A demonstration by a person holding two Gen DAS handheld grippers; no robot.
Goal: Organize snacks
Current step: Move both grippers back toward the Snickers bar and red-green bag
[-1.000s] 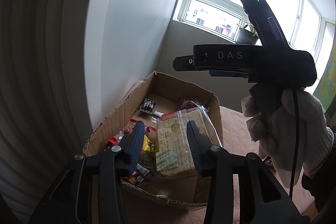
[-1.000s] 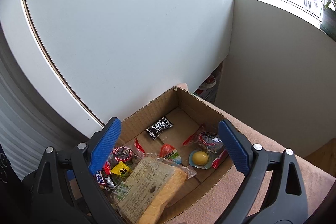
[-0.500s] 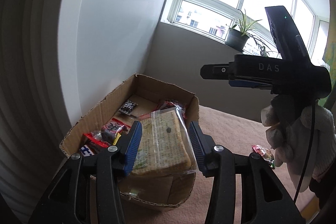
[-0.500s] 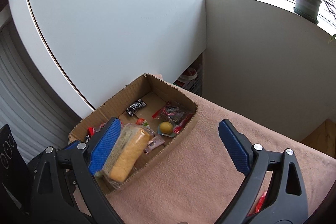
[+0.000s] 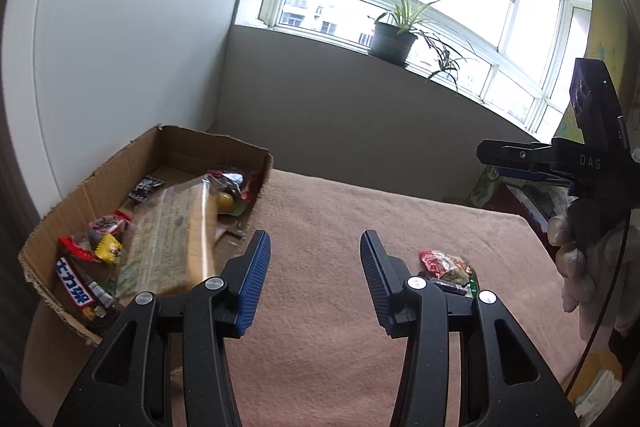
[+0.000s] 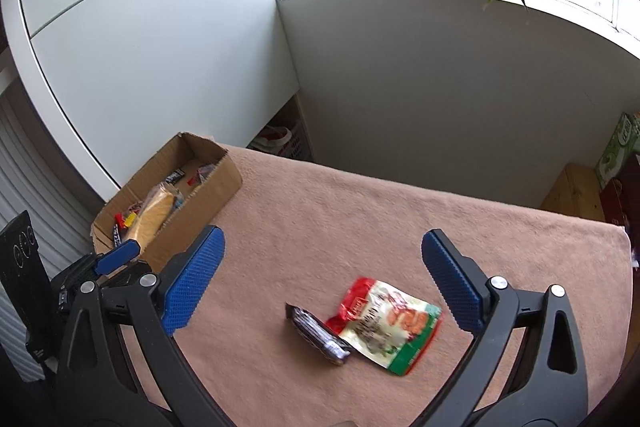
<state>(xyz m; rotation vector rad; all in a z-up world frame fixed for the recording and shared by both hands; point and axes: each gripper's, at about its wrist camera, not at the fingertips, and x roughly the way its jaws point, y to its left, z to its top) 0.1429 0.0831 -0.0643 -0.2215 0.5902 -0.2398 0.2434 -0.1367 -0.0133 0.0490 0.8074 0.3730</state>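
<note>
Right gripper (image 6: 322,283): jaws just opened further, now wide, empty, above brown cloth (image 6: 360,211). Red-green snack pouch (image 6: 386,325) and dark wrapped bar (image 6: 318,335) touching, on cloth below between pads. Left gripper (image 5: 314,283): jaws part-open, empty. Cardboard box (image 5: 224,147) at cloth's far left: bagged sponge cake (image 5: 176,235), small packets.

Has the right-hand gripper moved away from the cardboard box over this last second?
Yes. The right gripper, jaws just opening wider and empty, has swung right of the cardboard box and now frames the snack packets on the brown cloth.
</note>
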